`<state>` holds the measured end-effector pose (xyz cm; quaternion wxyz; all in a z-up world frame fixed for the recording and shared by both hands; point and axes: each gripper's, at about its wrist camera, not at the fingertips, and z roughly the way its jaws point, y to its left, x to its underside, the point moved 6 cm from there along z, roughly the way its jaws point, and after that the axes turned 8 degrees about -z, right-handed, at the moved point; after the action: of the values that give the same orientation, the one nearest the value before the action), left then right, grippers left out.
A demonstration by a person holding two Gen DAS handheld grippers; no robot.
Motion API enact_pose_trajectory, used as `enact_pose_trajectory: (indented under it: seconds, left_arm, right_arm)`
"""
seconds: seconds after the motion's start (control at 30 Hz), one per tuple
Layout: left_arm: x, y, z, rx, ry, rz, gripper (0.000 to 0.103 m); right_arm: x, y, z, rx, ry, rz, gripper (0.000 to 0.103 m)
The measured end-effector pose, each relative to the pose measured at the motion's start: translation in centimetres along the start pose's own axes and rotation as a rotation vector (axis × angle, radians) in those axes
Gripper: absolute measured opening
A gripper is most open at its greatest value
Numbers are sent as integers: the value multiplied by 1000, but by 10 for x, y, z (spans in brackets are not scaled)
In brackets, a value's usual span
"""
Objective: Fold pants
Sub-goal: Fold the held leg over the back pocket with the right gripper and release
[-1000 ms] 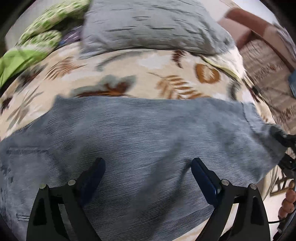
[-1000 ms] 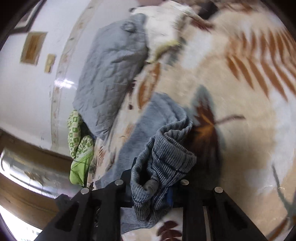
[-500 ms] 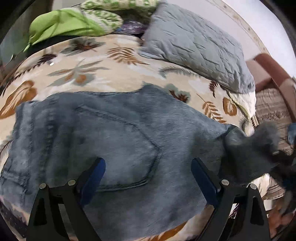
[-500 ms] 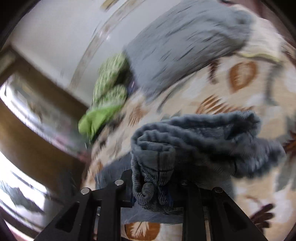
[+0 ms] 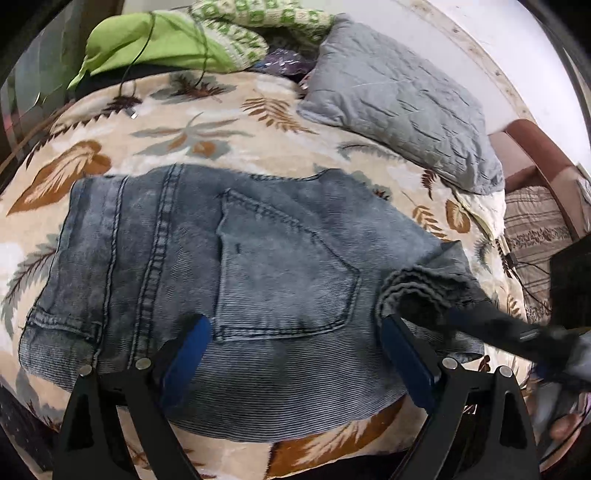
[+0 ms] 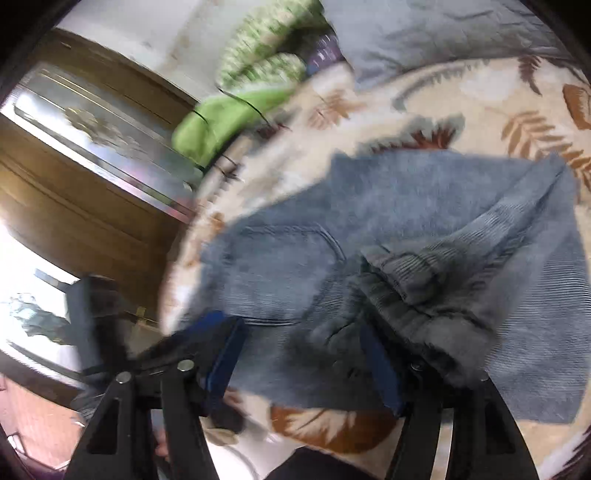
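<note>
The left hand-held gripper [image 5: 295,354] hovers low over a pair of blue jeans [image 5: 236,280], its two blue-padded fingers [image 5: 186,354] spread wide and holding nothing. The jeans lie flat on a bed with the back pocket [image 5: 284,273] facing up and the waistband toward the left of the view.

The right hand-held gripper [image 6: 303,362] also has its fingers spread apart. A bunched, thick fold of the jeans [image 6: 417,291] drapes over its right finger [image 6: 380,365]; the picture is blurred, so whether cloth is caught cannot be told. From the left wrist view, this gripper [image 5: 491,321] appears as a dark blur at the right edge of the jeans, beside a raised, rolled-over lump of denim [image 5: 421,284].

The bed is covered with a cream bedspread [image 5: 207,125] printed with brown and grey leaves. A grey quilted pillow [image 5: 402,99] rests near the far side. Beside it lies a bright green cloth [image 5: 155,44] and a green-and-white patterned blanket [image 5: 251,26]. A thin black cable [image 5: 129,74] trails across the green cloth onto the bedspread.
</note>
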<state>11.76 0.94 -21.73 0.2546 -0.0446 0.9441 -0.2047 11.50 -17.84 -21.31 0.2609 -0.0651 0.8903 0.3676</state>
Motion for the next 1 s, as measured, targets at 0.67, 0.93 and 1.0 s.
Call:
enact_pose_trajectory:
  seconds: [0.67, 0.93, 1.0]
  left_arm:
    - [17, -49, 47, 3, 41, 188, 94]
    - [29, -57, 44, 20, 63, 255, 94]
    - [29, -55, 39, 45, 66, 237, 94]
  right_arm:
    - [-16, -94, -9, -132, -117, 482, 80]
    - [-108, -54, -8, -131, -250, 234, 82]
    - [-95, -58, -4, -143, -221, 258, 82]
